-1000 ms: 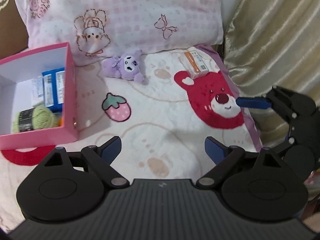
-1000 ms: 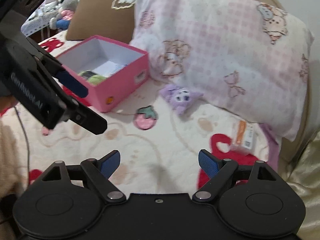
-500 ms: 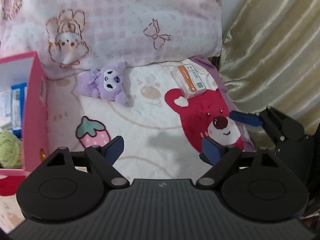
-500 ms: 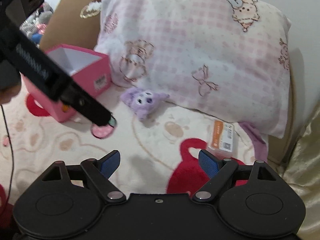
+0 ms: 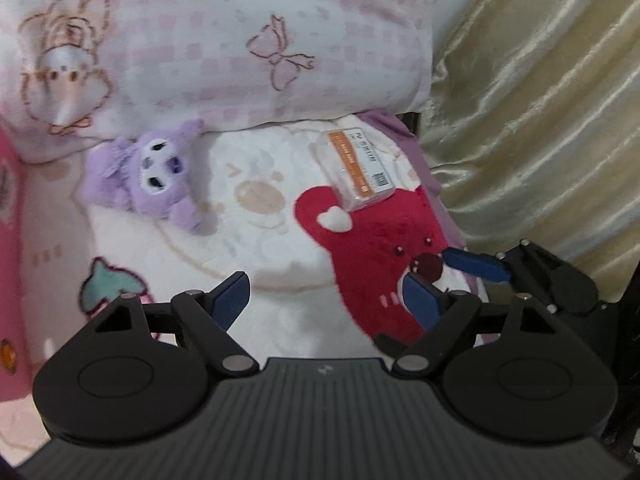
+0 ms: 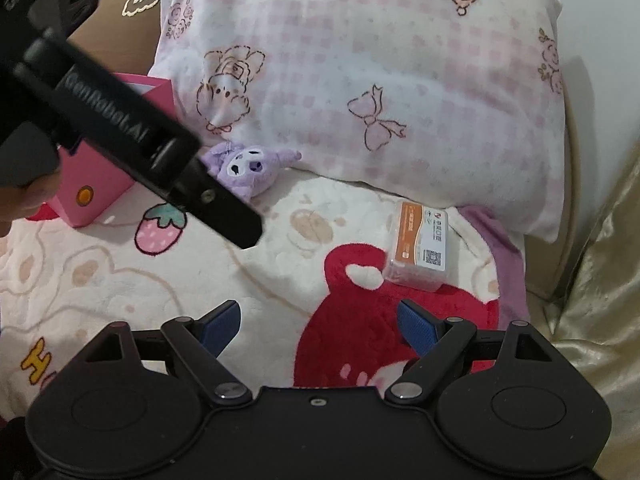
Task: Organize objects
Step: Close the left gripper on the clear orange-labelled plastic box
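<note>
A small purple plush toy (image 5: 150, 176) lies on the blanket below the pillow; it also shows in the right wrist view (image 6: 248, 170). A clear packet with an orange label (image 5: 358, 170) lies by the red bear print, also in the right wrist view (image 6: 420, 250). A pink box (image 6: 100, 172) stands at the left, mostly hidden by the left gripper's body. My left gripper (image 5: 326, 300) is open and empty above the blanket. My right gripper (image 6: 318, 326) is open and empty, short of the packet.
A pink checked pillow (image 5: 224, 40) lies across the back. A gold satin curtain (image 5: 540, 120) hangs along the right side. The blanket (image 6: 100, 280) has strawberry and bear prints. A brown cushion (image 6: 120, 12) sits behind the box.
Both grippers have moved right and forward toward the plush and the packet. The pink box has slid almost out of the left view. Both stay open.
</note>
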### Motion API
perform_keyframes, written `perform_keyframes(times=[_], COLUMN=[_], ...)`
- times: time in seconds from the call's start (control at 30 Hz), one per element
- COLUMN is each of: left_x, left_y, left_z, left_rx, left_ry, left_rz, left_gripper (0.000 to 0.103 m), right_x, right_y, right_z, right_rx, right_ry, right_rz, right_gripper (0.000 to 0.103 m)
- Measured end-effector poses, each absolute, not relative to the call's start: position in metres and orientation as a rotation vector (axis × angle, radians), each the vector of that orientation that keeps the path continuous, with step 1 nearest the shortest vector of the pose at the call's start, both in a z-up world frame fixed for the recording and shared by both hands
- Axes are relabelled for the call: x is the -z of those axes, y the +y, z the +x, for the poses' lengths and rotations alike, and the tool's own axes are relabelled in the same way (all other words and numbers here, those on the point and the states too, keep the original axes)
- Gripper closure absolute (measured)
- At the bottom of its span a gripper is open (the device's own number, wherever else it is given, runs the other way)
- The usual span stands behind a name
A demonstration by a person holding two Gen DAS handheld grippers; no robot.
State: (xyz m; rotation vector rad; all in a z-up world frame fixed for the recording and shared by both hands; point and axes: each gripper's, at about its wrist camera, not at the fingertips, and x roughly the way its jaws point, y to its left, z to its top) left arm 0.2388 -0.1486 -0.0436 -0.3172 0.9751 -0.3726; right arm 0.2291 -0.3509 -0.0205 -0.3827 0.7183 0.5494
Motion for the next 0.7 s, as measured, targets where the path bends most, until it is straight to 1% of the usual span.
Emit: perform_keyframes(times=[0.23, 0.4, 0.7], left_x=[0.057, 0.066, 0.084], left_y=[-0.162, -0.168, -0.179], left_z=[0.256, 0.27, 0.294], left_rx=[0.389, 0.391, 0.413], left_ry=[0.99, 0.961, 0.98], left_rz=[-0.33, -0.334, -0.377], left_gripper=[0.02, 0.02, 0.02], right_x=[0.031, 0.044, 0.063], right_y=[-0.36, -0.356, -0.369], right_z=[0.255, 0.269, 0.308], right_rx=[-0.589, -0.531, -0.452], right_ry=[0.763, 0.727, 0.783], right_rz=[-0.212, -0.246, -0.252], right_gripper=[0.015, 0.015, 0.015])
